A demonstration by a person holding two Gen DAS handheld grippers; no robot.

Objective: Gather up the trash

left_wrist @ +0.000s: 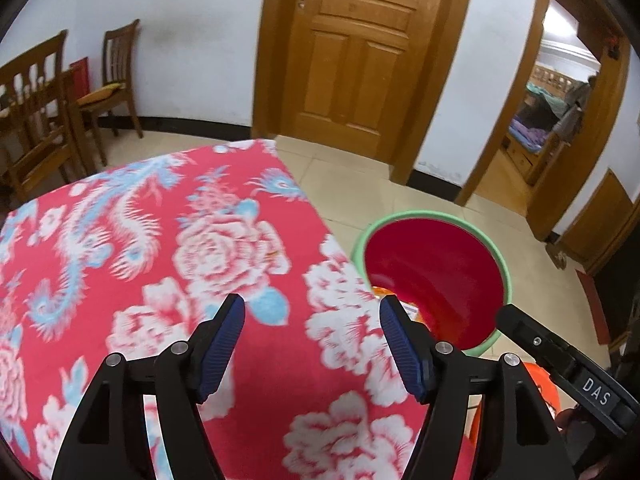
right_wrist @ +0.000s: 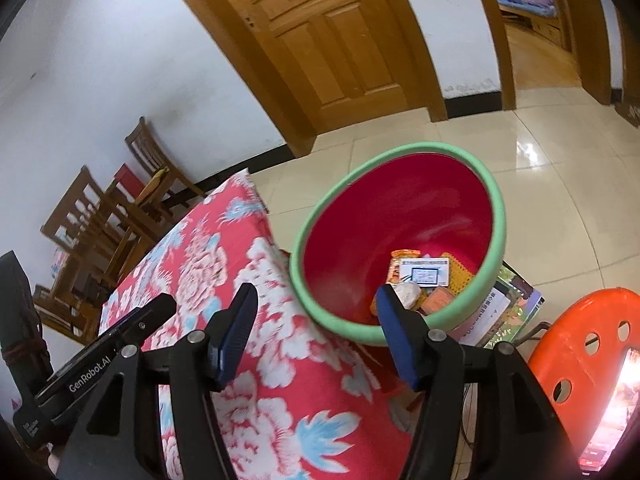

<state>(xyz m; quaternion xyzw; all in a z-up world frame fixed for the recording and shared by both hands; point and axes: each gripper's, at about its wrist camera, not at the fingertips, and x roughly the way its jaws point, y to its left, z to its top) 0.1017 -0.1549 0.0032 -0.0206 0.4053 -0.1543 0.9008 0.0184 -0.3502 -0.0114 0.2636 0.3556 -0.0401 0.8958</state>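
Observation:
A red bin with a green rim (right_wrist: 400,216) stands on the floor beside the table; it also shows in the left wrist view (left_wrist: 436,268). Inside it lie snack wrappers (right_wrist: 424,274) and a crumpled white paper ball (right_wrist: 408,294). My left gripper (left_wrist: 312,312) is open and empty above the red floral tablecloth (left_wrist: 160,260). My right gripper (right_wrist: 316,300) is open and empty over the table's edge, next to the bin's rim. The other gripper's body shows at each view's side (left_wrist: 568,376) (right_wrist: 104,344).
An orange plastic stool (right_wrist: 580,344) stands right of the bin, with printed papers (right_wrist: 504,308) on the floor under the bin. Wooden chairs (left_wrist: 40,108) stand at the far left. A closed wooden door (left_wrist: 352,52) and an open doorway (left_wrist: 560,100) lie beyond.

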